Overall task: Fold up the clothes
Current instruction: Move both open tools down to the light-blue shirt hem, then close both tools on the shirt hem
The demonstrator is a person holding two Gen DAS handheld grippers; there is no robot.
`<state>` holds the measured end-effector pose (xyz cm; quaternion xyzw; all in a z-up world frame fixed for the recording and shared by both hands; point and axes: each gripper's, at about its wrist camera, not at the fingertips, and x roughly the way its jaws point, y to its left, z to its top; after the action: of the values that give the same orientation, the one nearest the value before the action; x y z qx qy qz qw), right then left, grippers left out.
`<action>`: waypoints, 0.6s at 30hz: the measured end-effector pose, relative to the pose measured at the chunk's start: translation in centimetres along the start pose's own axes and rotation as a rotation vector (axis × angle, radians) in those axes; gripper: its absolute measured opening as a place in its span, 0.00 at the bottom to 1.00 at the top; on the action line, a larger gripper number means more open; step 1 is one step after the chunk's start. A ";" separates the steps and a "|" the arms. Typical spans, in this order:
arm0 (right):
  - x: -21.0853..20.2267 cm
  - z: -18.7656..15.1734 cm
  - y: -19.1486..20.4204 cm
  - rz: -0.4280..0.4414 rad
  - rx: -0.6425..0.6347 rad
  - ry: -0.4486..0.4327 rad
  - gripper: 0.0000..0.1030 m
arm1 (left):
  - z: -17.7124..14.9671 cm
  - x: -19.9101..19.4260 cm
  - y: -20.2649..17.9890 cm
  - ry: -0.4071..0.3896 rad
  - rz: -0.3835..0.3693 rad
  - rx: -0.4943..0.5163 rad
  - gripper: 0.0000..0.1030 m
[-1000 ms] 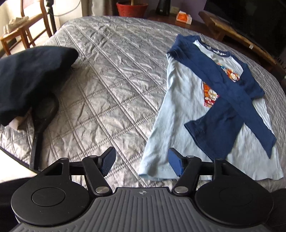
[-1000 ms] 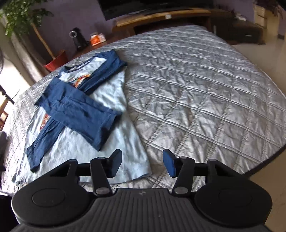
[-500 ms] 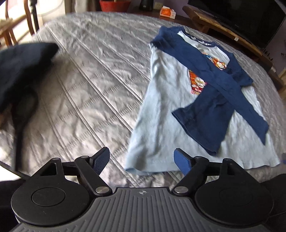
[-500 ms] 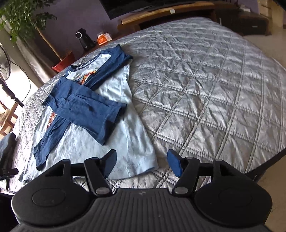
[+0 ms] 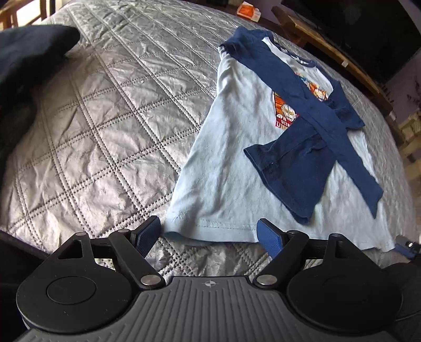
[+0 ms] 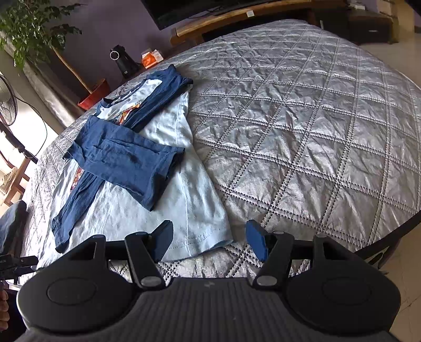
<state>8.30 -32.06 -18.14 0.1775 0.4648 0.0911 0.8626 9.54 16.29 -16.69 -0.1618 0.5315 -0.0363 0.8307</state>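
Note:
A light blue shirt [image 5: 231,163] with navy sleeves lies flat on the quilted grey bed, both sleeves [image 5: 297,171] folded across its printed chest. My left gripper [image 5: 209,234] is open just above the hem's left corner, which lies between its blue pads without being pinched. The same shirt [image 6: 184,189] shows in the right wrist view. There my right gripper [image 6: 209,242] is open over the hem's right corner, with nothing pinched. The tip of the other gripper [image 6: 15,263] shows at the left edge.
A dark navy bundle [image 5: 29,60] lies on the bed [image 5: 105,110] to the left. Beyond the far edge stand a wooden bench [image 6: 250,18], a red plant pot [image 6: 94,94], an orange box [image 6: 151,58] and a fan [image 6: 8,102]. The bed's near edge [image 6: 389,231] drops off at the right.
Both grippers have opened wider. The left one has sunk and tilted down toward the hem's left corner. The right one has drawn slightly closer over the right corner.

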 end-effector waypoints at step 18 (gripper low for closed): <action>1.0 -0.3 -0.2 0.044 0.016 0.004 0.53 | 0.2 0.4 -0.6 -0.026 0.005 -0.017 0.83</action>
<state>8.59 -31.82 -19.15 0.1947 0.4630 0.1067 0.8581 9.97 15.65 -16.79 -0.1681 0.5215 -0.0276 0.8361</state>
